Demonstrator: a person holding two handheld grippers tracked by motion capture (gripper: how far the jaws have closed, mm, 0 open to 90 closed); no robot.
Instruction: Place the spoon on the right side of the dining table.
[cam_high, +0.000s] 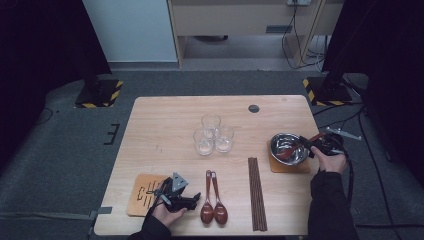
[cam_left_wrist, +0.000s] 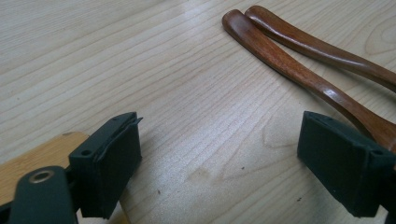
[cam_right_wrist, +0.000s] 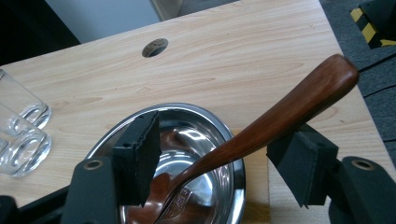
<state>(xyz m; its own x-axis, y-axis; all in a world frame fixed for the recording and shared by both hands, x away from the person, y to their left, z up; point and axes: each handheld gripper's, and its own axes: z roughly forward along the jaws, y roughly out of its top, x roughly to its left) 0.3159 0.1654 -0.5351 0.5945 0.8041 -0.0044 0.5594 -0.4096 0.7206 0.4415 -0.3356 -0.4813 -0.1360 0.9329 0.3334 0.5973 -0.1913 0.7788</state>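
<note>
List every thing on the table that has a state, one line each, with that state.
Steel bowl: upright on its mat, a spoon in it.
Spoon in bowl: leaning on the rim, between open jaws, unpressed.
Two spoons: lying flat, side by side.
Three glasses: upright, empty.
Chopsticks: lying flat, bunched.
Left gripper: open, empty.
Right gripper: open.

Wooden spoon (cam_right_wrist: 261, 126) resting in steel bowl (cam_right_wrist: 219, 135), between parted jaws, untouched

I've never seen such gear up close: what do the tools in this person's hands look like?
Both are black. The left tool carries a grey three-cornered plate on top; its jaws are blocky with flat black pads. The right tool has metal parts sticking out. The person wears dark sleeves.
</note>
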